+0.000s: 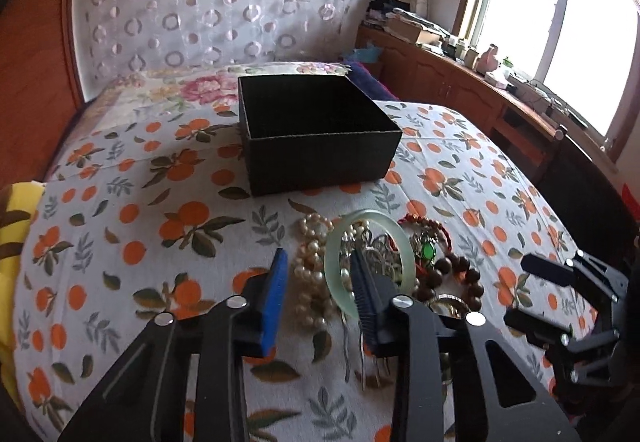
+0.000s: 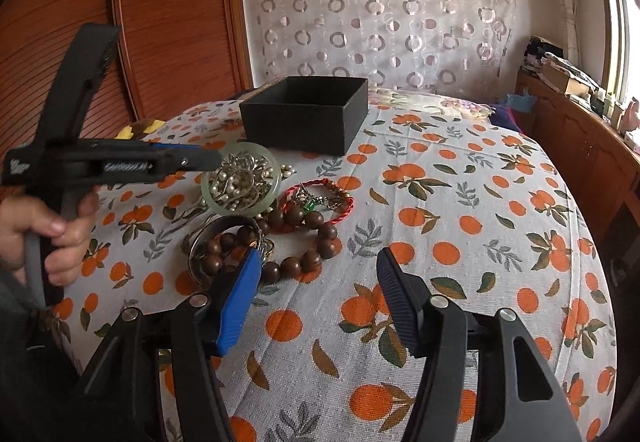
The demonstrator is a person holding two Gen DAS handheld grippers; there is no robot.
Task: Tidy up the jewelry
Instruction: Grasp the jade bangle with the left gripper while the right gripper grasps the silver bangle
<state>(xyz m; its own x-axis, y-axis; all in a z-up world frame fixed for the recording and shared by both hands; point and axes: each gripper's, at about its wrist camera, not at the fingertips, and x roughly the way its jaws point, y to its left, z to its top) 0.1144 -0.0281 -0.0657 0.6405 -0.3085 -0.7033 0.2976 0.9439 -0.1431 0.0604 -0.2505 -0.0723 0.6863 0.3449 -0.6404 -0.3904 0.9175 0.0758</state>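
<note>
Nothing readable here tbh, just a small white mark on the left hand-held gripper [image 2: 212, 161] body, too blurry to read.

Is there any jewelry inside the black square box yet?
No, the black square box shows only a dark bare interior, while the pale green bangle and brown wooden bead bracelet lie on the orange-print bedspread.
</note>
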